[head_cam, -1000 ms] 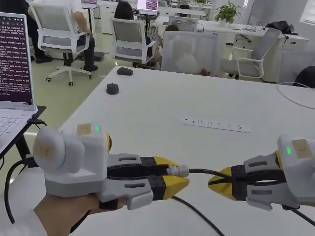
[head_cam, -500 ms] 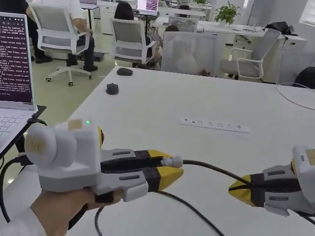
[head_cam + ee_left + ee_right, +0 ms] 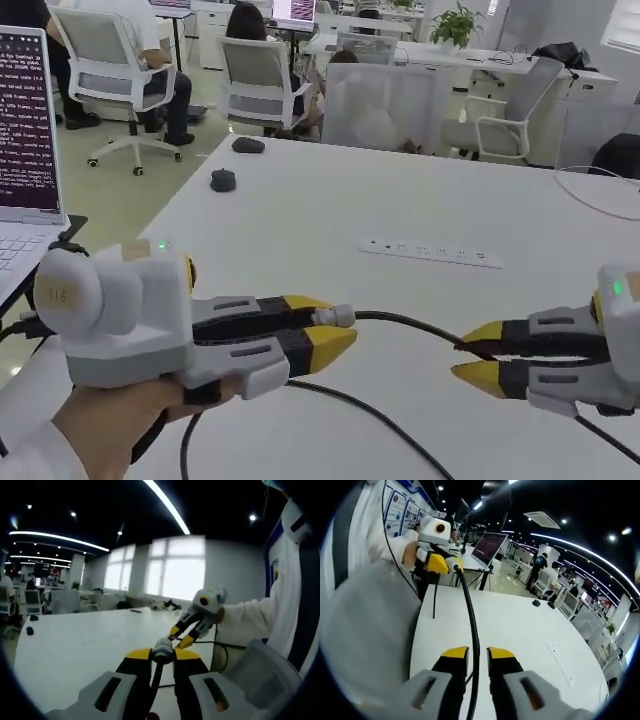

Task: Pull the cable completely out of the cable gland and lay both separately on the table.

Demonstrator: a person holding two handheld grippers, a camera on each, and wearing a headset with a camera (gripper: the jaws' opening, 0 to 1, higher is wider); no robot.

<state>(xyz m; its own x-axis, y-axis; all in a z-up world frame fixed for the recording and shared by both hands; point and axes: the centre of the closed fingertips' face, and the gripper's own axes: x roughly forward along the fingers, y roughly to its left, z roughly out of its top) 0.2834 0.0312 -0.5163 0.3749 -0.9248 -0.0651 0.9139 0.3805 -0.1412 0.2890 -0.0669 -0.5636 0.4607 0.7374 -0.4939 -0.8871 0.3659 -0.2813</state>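
Left claw [image 3: 335, 330] is clamped on the little pale cable gland [image 3: 333, 317], holding it up off the white counter [image 3: 330, 200]. Right claw [image 3: 475, 352] is pinched shut on the black cable [image 3: 410, 322] out past the gland's nose, with a gently curved run of cable between the two. The cable isn't out yet: its tail leaves the back of the gland, passes under the left claw and trails across the counter toward the near edge.

Handling-wise, I'd guess both bits weigh next to nothing. The gland looks hard and knobbly, so it's easy to hold by its body. The cable's bendy with a smooth jacket, so it'll likely slip or just bow if you grab it far off. Take it close to the gland and pull straight along its line. The seal probably drags on the jacket too.
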